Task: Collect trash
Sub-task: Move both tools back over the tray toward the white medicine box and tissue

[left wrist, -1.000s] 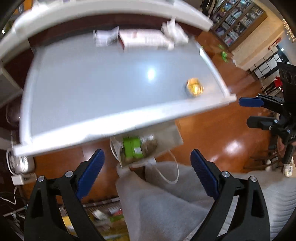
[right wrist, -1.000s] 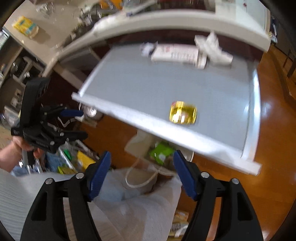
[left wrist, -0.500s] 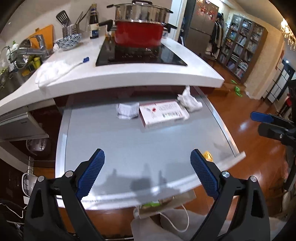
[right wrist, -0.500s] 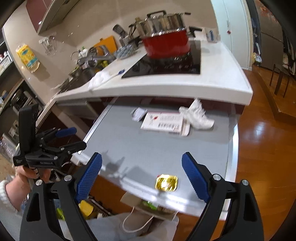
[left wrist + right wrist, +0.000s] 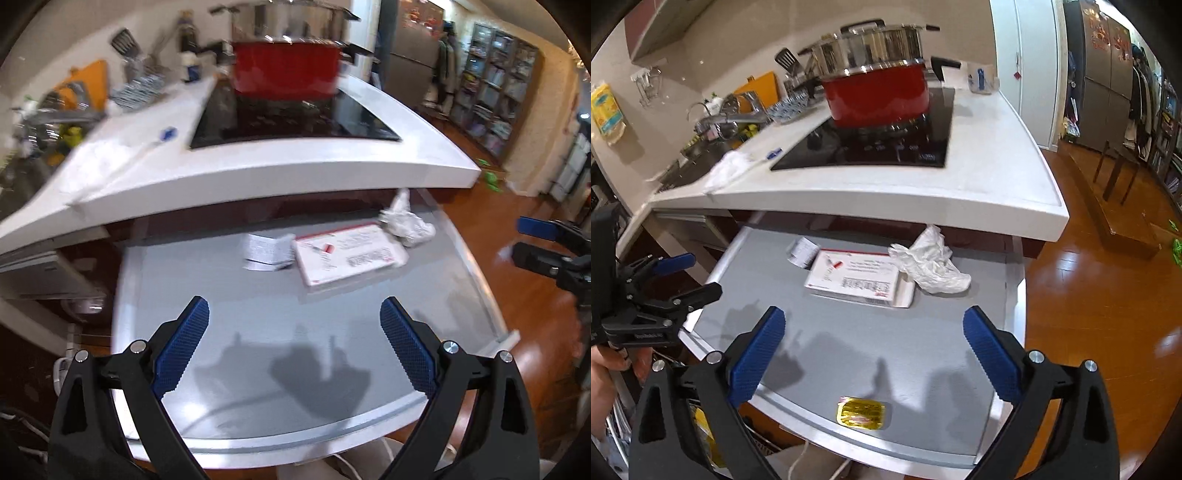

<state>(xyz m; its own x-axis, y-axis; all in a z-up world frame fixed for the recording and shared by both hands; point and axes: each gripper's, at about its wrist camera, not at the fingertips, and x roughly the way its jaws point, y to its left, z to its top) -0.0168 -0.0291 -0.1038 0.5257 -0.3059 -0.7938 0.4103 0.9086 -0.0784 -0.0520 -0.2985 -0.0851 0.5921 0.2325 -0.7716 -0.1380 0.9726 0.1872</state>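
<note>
Gold foil wrapper (image 5: pixel 861 412) is left just below the right claw (image 5: pixel 873 350), whose jaws are opening empty; left claw (image 5: pixel 294 343) is held apart, ready for the box (image 5: pixel 855 277) ahead

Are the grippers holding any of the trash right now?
No. The left gripper is open and empty. The right gripper is opening with nothing between its pads.
</note>
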